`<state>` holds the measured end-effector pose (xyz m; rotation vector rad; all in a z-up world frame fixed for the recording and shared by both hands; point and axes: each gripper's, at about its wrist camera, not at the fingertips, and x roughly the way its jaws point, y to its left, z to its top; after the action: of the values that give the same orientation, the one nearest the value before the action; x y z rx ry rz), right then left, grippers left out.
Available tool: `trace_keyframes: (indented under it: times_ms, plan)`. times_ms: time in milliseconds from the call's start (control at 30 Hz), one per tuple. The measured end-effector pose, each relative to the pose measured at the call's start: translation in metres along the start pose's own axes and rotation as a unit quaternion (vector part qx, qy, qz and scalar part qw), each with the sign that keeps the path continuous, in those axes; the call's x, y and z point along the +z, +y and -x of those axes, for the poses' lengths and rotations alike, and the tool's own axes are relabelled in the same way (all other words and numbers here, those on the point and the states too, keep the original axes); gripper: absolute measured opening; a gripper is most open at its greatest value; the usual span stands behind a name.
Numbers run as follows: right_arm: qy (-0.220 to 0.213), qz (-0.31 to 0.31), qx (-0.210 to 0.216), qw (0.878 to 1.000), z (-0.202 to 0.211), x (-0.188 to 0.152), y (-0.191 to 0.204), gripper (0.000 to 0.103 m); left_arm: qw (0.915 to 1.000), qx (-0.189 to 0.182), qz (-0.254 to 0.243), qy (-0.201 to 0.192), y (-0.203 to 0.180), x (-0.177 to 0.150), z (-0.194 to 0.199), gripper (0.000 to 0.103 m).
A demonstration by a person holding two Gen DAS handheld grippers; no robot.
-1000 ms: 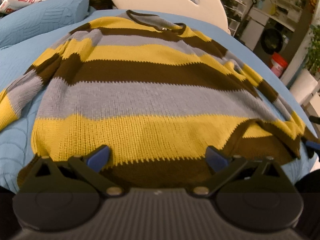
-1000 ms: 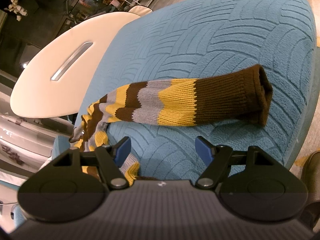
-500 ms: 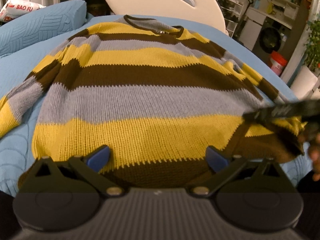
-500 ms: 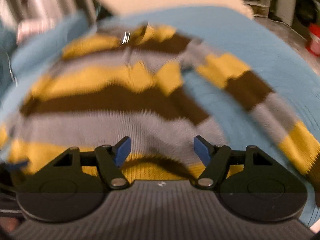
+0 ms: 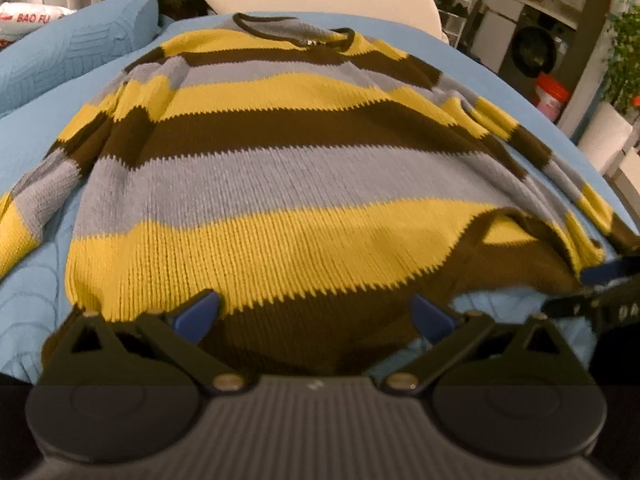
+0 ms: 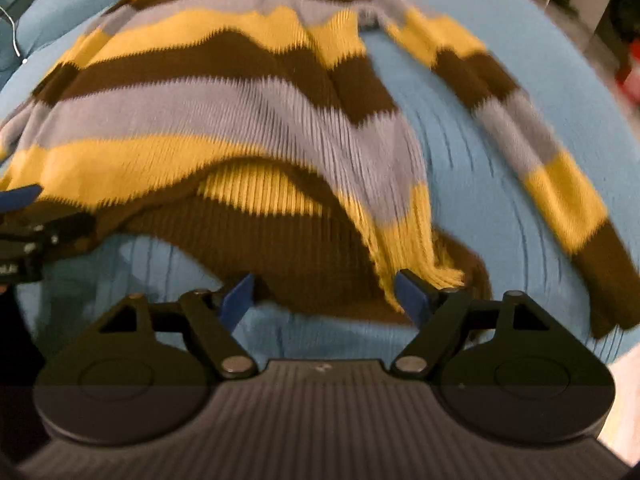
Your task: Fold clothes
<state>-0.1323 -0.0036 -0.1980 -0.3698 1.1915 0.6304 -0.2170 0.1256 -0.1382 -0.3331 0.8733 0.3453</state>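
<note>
The right tool (image 6: pixel 324 296), jaws opening with nothing pinched, hangs just over the turned-up brown hem corner of the yellow, grey and brown striped knitted sweater (image 6: pixel 224 120). The left tool (image 5: pixel 316 316) is spread above the hem's middle. The sweater lies flat on the blue quilted bed (image 6: pixel 460 152), collar pointing away, long axis hem to collar

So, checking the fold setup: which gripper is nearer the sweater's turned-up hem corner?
Right. The right gripper is over the turned-up corner, jaws opening, nothing held; the left gripper is over mid-hem.
</note>
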Motion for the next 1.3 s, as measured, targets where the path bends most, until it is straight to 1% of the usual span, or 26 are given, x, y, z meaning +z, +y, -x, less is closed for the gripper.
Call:
trace_keyframes:
  times_ms: [67,100,167,200,233,267,300,333,367,400,467,500,567,633,700,767,800,833,900,933,1000,1067,1167,1200,1300]
  plan:
    - [-0.010,0.010,-0.010,1.000,0.008,-0.003,-0.001,0.080,0.9995,-0.023,0.020,-0.007,0.003,0.004,0.013,0.103]
    - [-0.062,0.003,-0.010,0.998,0.024,-0.008,-0.008,0.080,0.9989,-0.033,0.028,-0.015,0.003,0.008,0.020,0.103]
    - [-0.134,-0.022,0.016,0.991,0.045,-0.018,-0.022,0.080,0.9980,-0.039,0.032,-0.037,0.001,0.019,0.033,0.103]
    - [-0.180,-0.049,0.037,0.982,0.057,-0.026,-0.035,0.080,0.9974,-0.040,0.030,-0.051,-0.001,0.027,0.039,0.103]
    - [-0.210,-0.077,0.053,0.973,0.063,-0.033,-0.048,0.080,0.9967,-0.037,0.024,-0.068,-0.005,0.037,0.045,0.103]
    - [-0.217,-0.091,0.061,0.970,0.063,-0.035,-0.054,0.080,0.9961,-0.031,0.018,-0.081,-0.008,0.049,0.048,0.103]
    - [-0.226,-0.135,0.086,0.961,0.061,-0.041,-0.070,0.080,0.9953,-0.020,0.011,-0.095,-0.012,0.065,0.048,0.103]
    - [-0.226,-0.155,0.099,0.957,0.059,-0.041,-0.076,0.081,0.9945,-0.012,0.007,-0.104,-0.015,0.077,0.048,0.103]
    - [-0.225,-0.210,0.127,0.943,0.054,-0.045,-0.094,0.081,0.9944,-0.007,0.009,-0.105,-0.018,0.087,0.045,0.103]
    - [-0.226,-0.252,0.145,0.930,0.051,-0.047,-0.107,0.081,0.9945,0.001,0.014,-0.104,-0.018,0.104,0.037,0.103]
    - [-0.229,-0.297,0.173,0.911,0.045,-0.049,-0.125,0.081,0.9949,0.017,0.027,-0.096,-0.020,0.137,0.020,0.103]
    - [-0.226,-0.299,0.179,0.910,0.043,-0.049,-0.125,0.081,0.9957,0.026,0.037,-0.081,-0.020,0.152,0.005,0.103]
    - [-0.232,-0.291,0.185,0.909,0.045,-0.051,-0.121,0.081,0.9962,0.053,0.045,-0.051,-0.015,0.169,-0.025,0.103]
    - [-0.245,-0.276,0.189,0.910,0.049,-0.053,-0.117,0.081,0.9955,0.079,0.050,-0.014,-0.010,0.173,-0.054,0.103]
    - [-0.253,-0.267,0.180,0.912,0.052,-0.054,-0.114,0.081,0.9932,0.097,0.057,0.028,-0.006,0.170,-0.082,0.103]
    - [-0.256,-0.267,0.181,0.911,0.052,-0.055,-0.116,0.081,0.9924,0.077,0.071,0.065,-0.001,0.154,-0.095,0.102]
    - [-0.265,-0.269,0.186,0.907,0.054,-0.057,-0.118,0.081,0.9917,0.063,0.078,0.081,0.001,0.145,-0.098,0.102]
    - [-0.270,-0.272,0.188,0.904,0.054,-0.057,-0.120,0.081,0.9917,0.055,0.074,0.089,0.000,0.136,-0.099,0.103]
    - [-0.275,-0.277,0.191,0.901,0.053,-0.059,-0.122,0.081,0.9942,0.059,0.038,0.081,-0.006,0.121,-0.093,0.103]
    - [-0.273,-0.279,0.193,0.900,0.053,-0.059,-0.123,0.081,0.9943,0.059,0.029,0.083,-0.006,0.115,-0.091,0.103]
    - [-0.264,-0.279,0.191,0.903,0.051,-0.056,-0.123,0.081,0.9950,0.057,0.014,0.081,-0.005,0.100,-0.083,0.103]
    - [-0.261,-0.279,0.189,0.905,0.050,-0.055,-0.122,0.081,0.9953,0.056,0.008,0.079,-0.004,0.090,-0.076,0.103]
    - [-0.259,-0.287,0.184,0.904,0.050,-0.055,-0.123,0.081,0.9958,0.053,0.003,0.075,-0.001,0.082,-0.071,0.103]
    - [-0.257,-0.291,0.181,0.904,0.049,-0.055,-0.123,0.081,0.9959,0.051,0.006,0.074,-0.001,0.081,-0.069,0.103]
    - [-0.249,-0.287,0.173,0.908,0.048,-0.053,-0.121,0.081,0.9963,0.045,0.019,0.071,0.001,0.077,-0.062,0.103]
